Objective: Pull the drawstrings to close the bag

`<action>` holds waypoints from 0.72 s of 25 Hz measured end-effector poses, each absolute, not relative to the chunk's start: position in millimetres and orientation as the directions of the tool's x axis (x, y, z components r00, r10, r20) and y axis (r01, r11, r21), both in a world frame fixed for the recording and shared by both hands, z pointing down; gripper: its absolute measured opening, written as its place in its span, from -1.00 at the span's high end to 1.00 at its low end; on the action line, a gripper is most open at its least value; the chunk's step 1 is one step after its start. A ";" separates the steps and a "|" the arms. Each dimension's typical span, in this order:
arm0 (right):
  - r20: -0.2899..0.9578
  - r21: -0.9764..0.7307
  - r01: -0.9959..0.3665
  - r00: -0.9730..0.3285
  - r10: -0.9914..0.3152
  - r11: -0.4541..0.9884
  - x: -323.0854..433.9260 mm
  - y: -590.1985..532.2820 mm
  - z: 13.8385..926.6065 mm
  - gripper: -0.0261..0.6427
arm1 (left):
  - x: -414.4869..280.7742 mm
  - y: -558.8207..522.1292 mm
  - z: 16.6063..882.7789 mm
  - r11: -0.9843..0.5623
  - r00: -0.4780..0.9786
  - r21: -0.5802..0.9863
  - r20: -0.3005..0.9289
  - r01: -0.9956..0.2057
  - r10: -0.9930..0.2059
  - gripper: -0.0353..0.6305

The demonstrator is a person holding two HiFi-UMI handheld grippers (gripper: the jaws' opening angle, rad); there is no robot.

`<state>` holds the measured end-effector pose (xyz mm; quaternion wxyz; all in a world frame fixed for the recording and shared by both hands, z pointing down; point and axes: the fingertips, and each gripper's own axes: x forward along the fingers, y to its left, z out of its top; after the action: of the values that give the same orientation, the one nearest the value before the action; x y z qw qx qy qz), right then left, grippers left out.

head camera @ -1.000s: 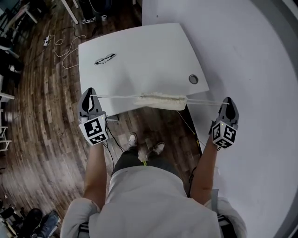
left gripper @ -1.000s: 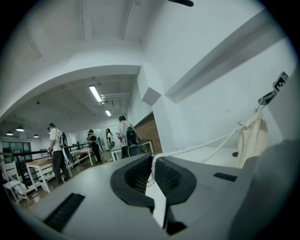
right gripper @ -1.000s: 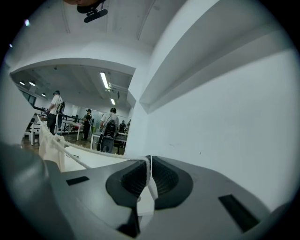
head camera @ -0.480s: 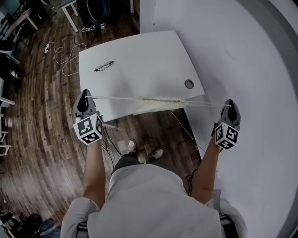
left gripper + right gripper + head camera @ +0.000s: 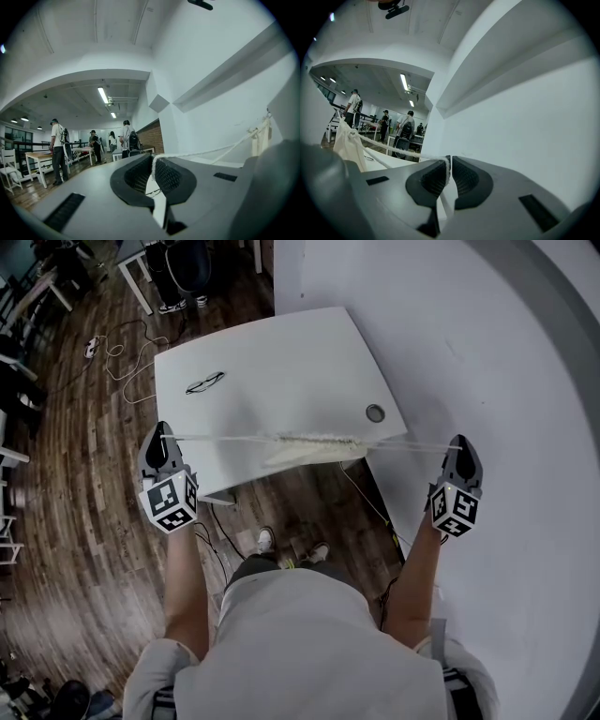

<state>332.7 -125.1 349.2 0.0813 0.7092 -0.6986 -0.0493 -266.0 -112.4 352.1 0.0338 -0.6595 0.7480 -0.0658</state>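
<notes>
both drawstrings (image 5: 225,437) pinched tight, my left tongs (image 5: 163,434) and right tongs (image 5: 459,442) hold the bag (image 5: 314,441) crosswise, midway between.

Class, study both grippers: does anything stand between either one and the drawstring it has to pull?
Nothing visible does. The left gripper is shut on the left drawstring, and the right gripper is shut on the right drawstring. Both cords run taut and unobstructed to the bag.
</notes>
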 end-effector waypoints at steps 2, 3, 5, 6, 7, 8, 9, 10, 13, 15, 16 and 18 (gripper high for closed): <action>0.047 0.189 -0.982 0.021 -0.999 -0.012 332.4 -126.0 349.8 0.81 | -268.5 -112.9 351.8 0.124 -0.131 -0.144 0.037 -0.982 -0.991 0.84; 0.048 0.193 -0.981 0.021 -0.999 -0.011 332.5 -127.0 349.8 0.81 | -269.8 -113.4 352.1 0.127 -0.134 -0.144 0.039 -0.981 -0.990 0.84; 0.047 0.203 -0.979 0.020 -0.999 -0.010 332.9 -130.0 348.9 0.81 | -272.6 -114.3 352.5 0.135 -0.143 -0.142 0.041 -0.981 -0.989 0.84; 0.045 0.206 -0.979 0.020 -0.999 -0.010 333.4 -131.1 347.3 0.81 | -273.8 -114.4 352.3 0.139 -0.146 -0.141 0.041 -0.980 -0.988 0.84; 0.041 0.205 -0.979 0.021 -0.999 -0.012 334.6 -131.6 345.0 0.81 | -274.4 -114.6 351.9 0.140 -0.147 -0.140 0.041 -0.980 -0.988 0.84; 0.037 0.203 -0.979 0.023 -0.999 -0.015 336.5 -131.2 342.4 0.81 | -274.5 -115.1 351.1 0.139 -0.145 -0.139 0.039 -0.980 -0.989 0.84; 0.033 0.201 -0.979 0.028 -0.999 -0.021 338.5 -130.5 339.9 0.81 | -274.5 -116.1 349.7 0.137 -0.143 -0.140 0.036 -0.981 -0.989 0.84; 0.030 0.199 -0.980 0.032 -0.999 -0.026 339.9 -130.0 337.8 0.81 | -275.2 -117.2 348.0 0.135 -0.141 -0.142 0.033 -0.981 -0.989 0.84; 0.024 0.198 -0.980 0.035 -0.999 -0.029 341.4 -133.5 334.6 0.81 | -280.6 -120.5 345.0 0.144 -0.149 -0.137 0.026 -0.980 -0.989 0.84; 0.025 0.198 -0.980 0.033 -0.999 -0.027 343.1 -137.3 334.1 0.81 | -282.7 -122.7 345.0 0.150 -0.155 -0.135 0.025 -0.979 -0.988 0.84; 0.025 0.200 -0.979 0.032 -0.999 -0.026 343.5 -139.1 333.5 0.81 | -283.8 -123.6 345.0 0.153 -0.158 -0.134 0.026 -0.979 -0.987 0.84; 0.024 0.203 -0.979 0.028 -0.999 -0.023 343.5 -143.3 332.2 0.81 | -285.8 -125.8 344.6 0.155 -0.160 -0.131 0.028 -0.979 -0.987 0.84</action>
<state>343.5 -143.3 332.2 0.0817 0.7123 -0.6943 -0.0626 -285.8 -125.8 344.6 0.0319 -0.6471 0.7594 -0.0588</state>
